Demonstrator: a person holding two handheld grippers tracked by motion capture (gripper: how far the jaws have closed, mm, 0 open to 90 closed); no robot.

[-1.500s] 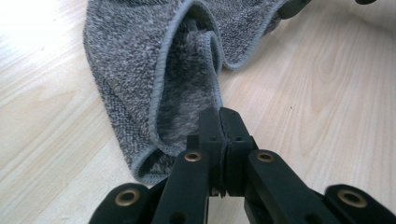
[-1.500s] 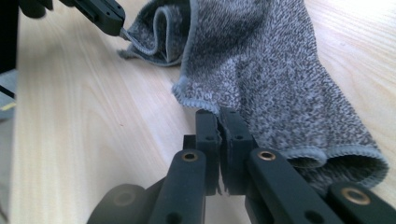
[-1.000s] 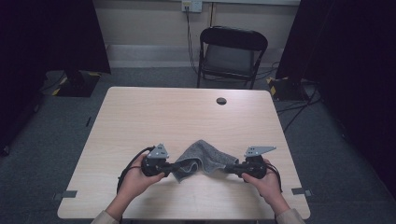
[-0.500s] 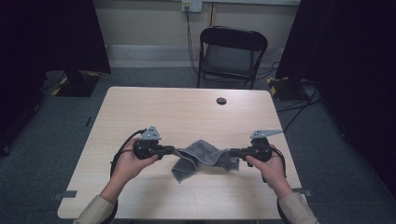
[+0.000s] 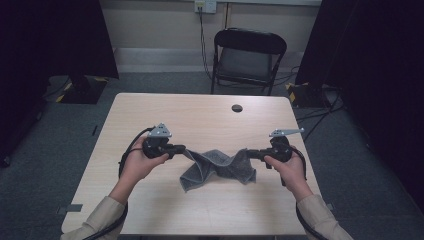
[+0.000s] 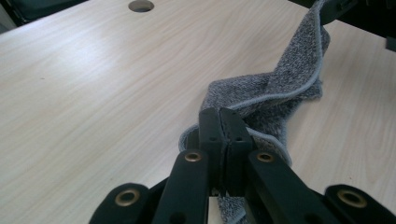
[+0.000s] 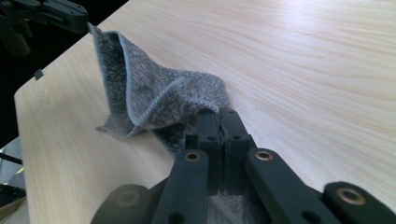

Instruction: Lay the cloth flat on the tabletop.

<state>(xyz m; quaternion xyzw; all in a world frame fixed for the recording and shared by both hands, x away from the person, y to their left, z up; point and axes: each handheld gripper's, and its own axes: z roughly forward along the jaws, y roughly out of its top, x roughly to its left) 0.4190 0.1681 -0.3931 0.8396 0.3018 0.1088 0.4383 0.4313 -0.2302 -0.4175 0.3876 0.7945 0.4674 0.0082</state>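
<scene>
A grey towel hangs stretched between my two grippers above the light wooden table, its lower folds sagging toward the tabletop. My left gripper is shut on the towel's left corner. In the left gripper view the jaws pinch the grey cloth, which runs up to the other gripper at the top right. My right gripper is shut on the right corner. The right gripper view has its jaws closed on the towel, with the left gripper at the top left.
A round cable hole sits near the table's far edge. A black folding chair stands behind the table. Dark curtains flank both sides, and the wall at the back carries a power outlet.
Both grippers have risen and moved apart and away from the person, pulling the towel from a bunched heap into a stretched, hanging band.
</scene>
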